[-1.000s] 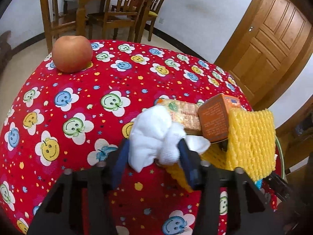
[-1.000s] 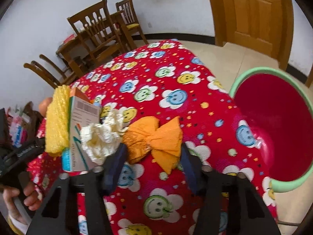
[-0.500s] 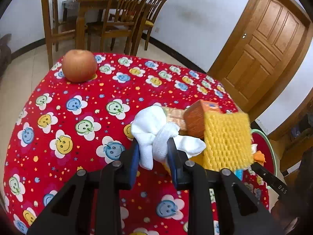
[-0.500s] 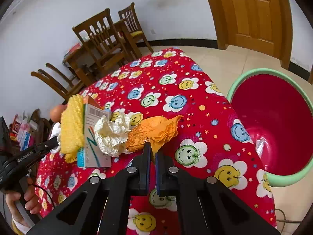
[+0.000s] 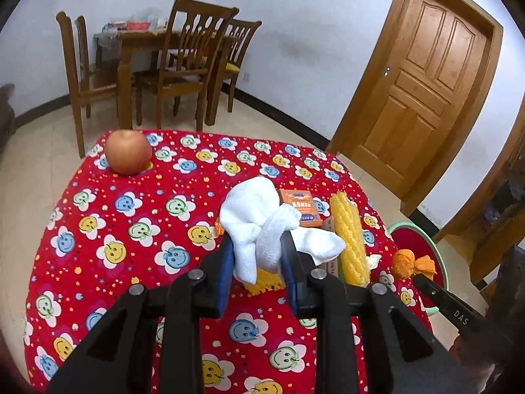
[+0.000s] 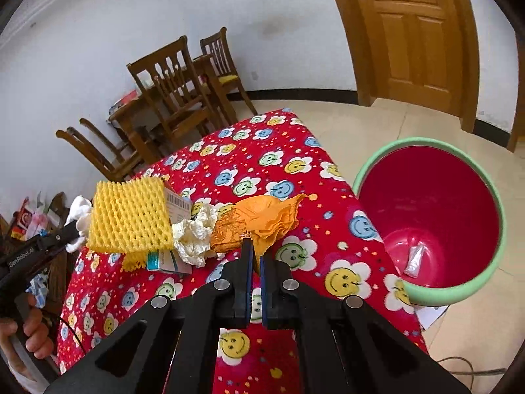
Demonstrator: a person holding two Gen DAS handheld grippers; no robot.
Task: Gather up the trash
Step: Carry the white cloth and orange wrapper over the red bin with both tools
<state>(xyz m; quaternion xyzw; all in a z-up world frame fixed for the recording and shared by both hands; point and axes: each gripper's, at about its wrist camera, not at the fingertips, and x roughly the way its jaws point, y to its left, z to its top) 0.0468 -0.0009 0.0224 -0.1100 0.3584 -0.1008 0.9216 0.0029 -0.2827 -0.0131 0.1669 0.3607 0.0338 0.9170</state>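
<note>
Lying in the red bin (image 6: 485, 197) is one small clear wrapper (image 6: 415, 257). Both grippers have lifted since a second ago: the left gripper (image 5: 257, 249) grasps the white tissue (image 5: 259, 216), the right gripper (image 6: 255, 254) pinches the orange wrapper (image 6: 262, 216).

White wad (image 5: 259, 220), orange wrapper (image 6: 262, 220), lifted.
</note>
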